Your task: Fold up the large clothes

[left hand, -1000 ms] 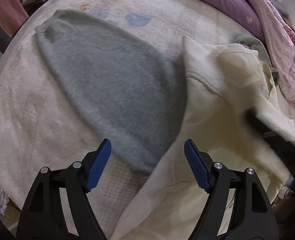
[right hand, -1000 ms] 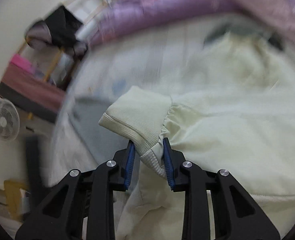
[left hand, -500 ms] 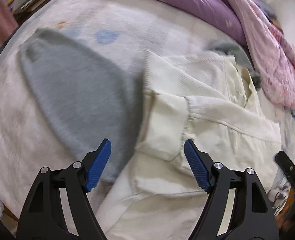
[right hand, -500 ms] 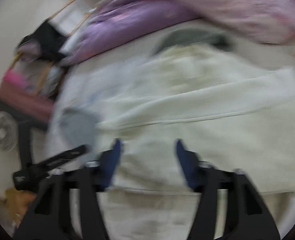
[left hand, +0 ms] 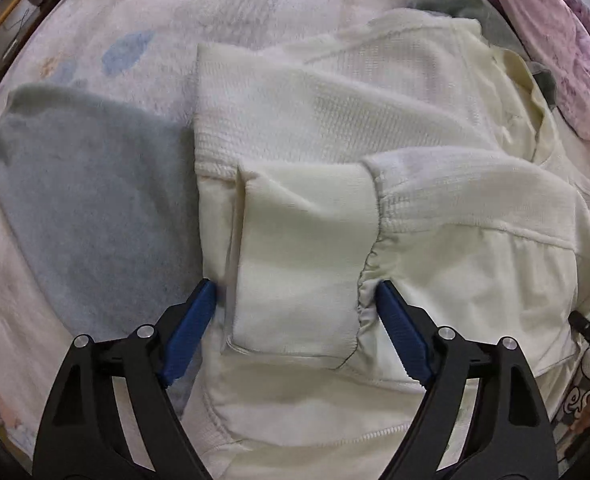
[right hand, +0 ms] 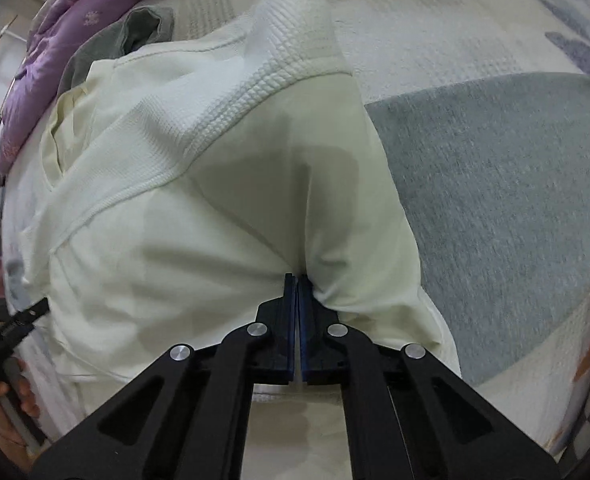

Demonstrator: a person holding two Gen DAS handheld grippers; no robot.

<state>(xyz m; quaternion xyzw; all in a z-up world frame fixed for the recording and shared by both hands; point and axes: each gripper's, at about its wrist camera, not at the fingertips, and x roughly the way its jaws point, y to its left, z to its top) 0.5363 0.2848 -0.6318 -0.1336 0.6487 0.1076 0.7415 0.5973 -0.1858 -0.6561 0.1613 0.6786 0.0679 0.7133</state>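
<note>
A cream jacket (left hand: 335,112) with ribbed trim lies spread on the bed. One sleeve is folded across its body, and the cuff (left hand: 303,248) points toward me. My left gripper (left hand: 295,292) hangs straight above that cuff. Its jaws are opening wide, with the cuff between the blue pads (left hand: 191,328) and no pad pressing on it. In the right wrist view my right gripper (right hand: 296,278) is closing. Its pads pinch a puckered fold of the cream jacket (right hand: 175,220) near its edge.
A grey sweater (left hand: 87,184) lies flat on the bed sheet (left hand: 255,4) beside the jacket. A dark green garment (right hand: 135,28) peeks out under the collar end. Purple and pink quilts (left hand: 567,52) are heaped along that side. A hand (right hand: 11,396) shows at the right view's left edge.
The right gripper let go of the sleeve cuff, swung to the jacket's edge and closed on a fold. The left gripper moved from over the grey sweater to over the laid-down cuff.
</note>
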